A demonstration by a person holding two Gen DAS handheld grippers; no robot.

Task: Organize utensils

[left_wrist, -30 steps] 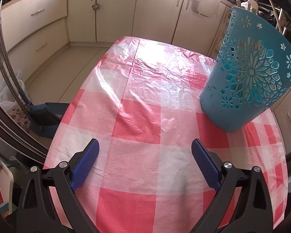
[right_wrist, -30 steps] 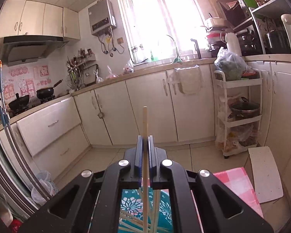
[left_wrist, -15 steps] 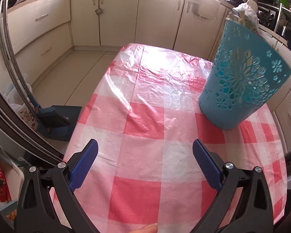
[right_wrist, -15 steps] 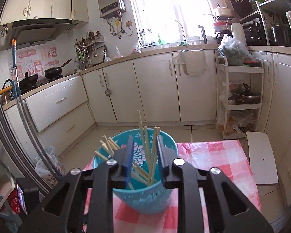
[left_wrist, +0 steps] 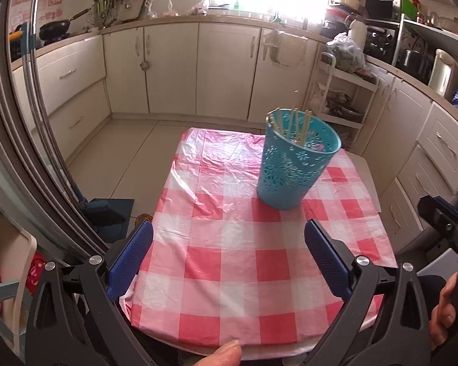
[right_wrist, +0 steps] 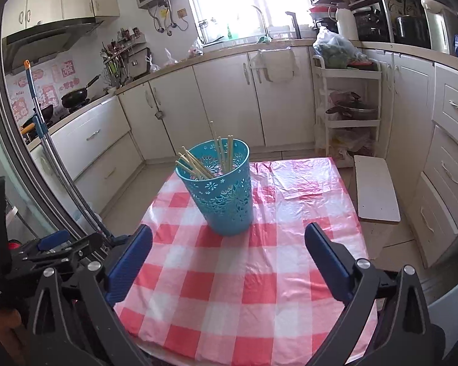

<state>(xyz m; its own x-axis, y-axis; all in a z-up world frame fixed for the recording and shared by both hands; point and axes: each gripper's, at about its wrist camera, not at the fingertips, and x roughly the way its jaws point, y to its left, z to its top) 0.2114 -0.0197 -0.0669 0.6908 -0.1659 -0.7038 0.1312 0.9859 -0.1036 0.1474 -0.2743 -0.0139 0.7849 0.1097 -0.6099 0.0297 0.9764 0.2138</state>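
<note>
A teal cut-out holder (left_wrist: 293, 167) (right_wrist: 223, 189) stands upright on the far half of the red-and-white checked tablecloth (left_wrist: 247, 262) (right_wrist: 247, 277). Several wooden chopsticks (right_wrist: 204, 161) (left_wrist: 293, 123) stand inside it and lean on its rim. My left gripper (left_wrist: 229, 256) is open and empty, held back over the table's near edge. My right gripper (right_wrist: 229, 256) is open and empty, also back from the holder. The left gripper also shows at the left edge of the right wrist view (right_wrist: 55, 250).
Cream kitchen cabinets (right_wrist: 229, 97) run behind the table. A white wheeled rack (right_wrist: 348, 113) stands at the back right. A white board (right_wrist: 375, 189) lies on the floor right of the table. A mop handle (right_wrist: 64, 177) leans at the left.
My right gripper let go of a chopstick into the holder, opened wide and pulled back. My left gripper also drew back and up, so the holder looks farther away.
</note>
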